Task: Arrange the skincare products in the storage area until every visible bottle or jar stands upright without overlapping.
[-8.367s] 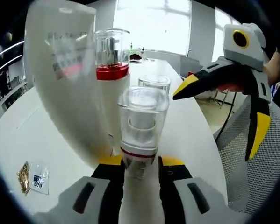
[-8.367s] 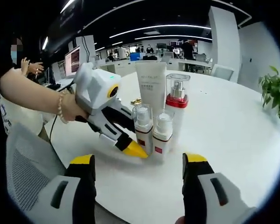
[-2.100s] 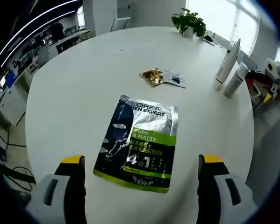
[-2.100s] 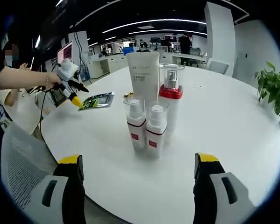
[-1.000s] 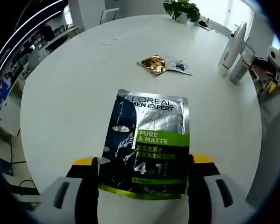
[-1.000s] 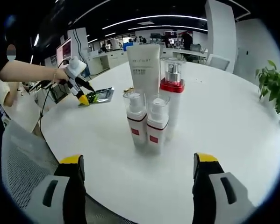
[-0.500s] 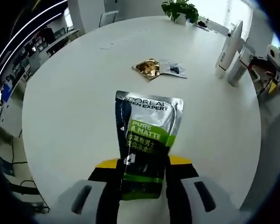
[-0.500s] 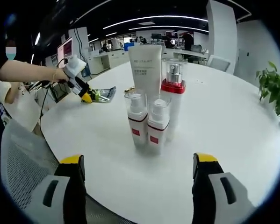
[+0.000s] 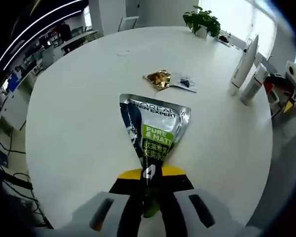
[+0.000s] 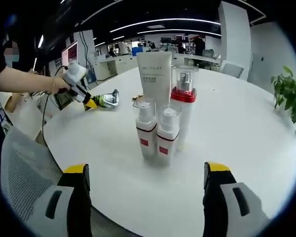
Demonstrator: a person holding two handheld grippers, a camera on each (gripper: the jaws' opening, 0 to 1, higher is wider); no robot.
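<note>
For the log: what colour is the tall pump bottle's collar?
Red collar, clearest in the right gripper view.

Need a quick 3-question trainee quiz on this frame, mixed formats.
1. True or false: the left gripper is shut on the L'Oreal Men Expert sachet.
2. Multiple choice: the right gripper is A) open, holding nothing; B) shut on a pump bottle; C) shut on the tube.
3. Fill in: the white tube stands ____ the red-collared pump bottle and the two small pump bottles.

Key: 1 true; 2 A; 3 upright behind.
</note>
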